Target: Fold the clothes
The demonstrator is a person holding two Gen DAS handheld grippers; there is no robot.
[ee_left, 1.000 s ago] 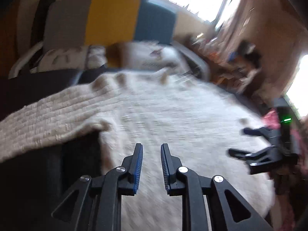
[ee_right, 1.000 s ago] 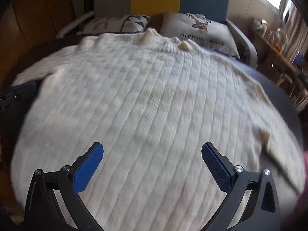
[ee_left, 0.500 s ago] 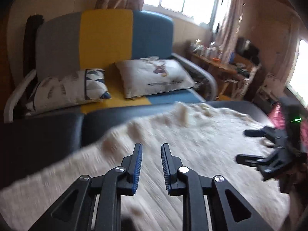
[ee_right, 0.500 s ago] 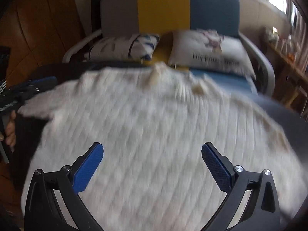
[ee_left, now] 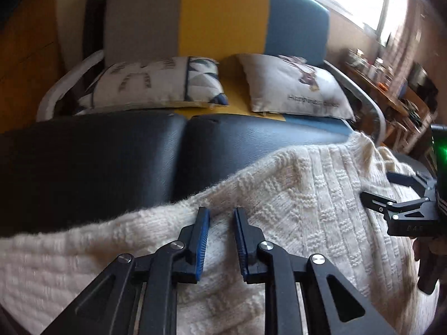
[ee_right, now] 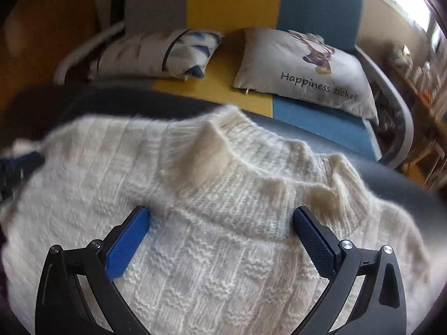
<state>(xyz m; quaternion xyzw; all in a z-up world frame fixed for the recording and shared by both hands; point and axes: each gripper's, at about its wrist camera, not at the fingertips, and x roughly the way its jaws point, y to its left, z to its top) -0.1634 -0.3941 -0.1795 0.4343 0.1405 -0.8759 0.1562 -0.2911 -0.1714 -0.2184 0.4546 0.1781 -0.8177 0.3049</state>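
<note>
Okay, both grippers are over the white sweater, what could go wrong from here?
1. The right gripper is wide open over the thick collar; closing there may bunch several layers and give a crooked fold.
2. The left gripper has only a narrow gap near the sweater edge; it may pinch just fuzz and slip.
3. The sweater lies on smooth black padding, so a pull might drag it all.

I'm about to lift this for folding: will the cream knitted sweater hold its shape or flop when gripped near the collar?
The sweater is thick, loose knit lying slack, so it will probably sag and drape. Its fuzzy surface should grip well between ribbed pads. The collar already stands rumpled, so it may bunch.
</note>
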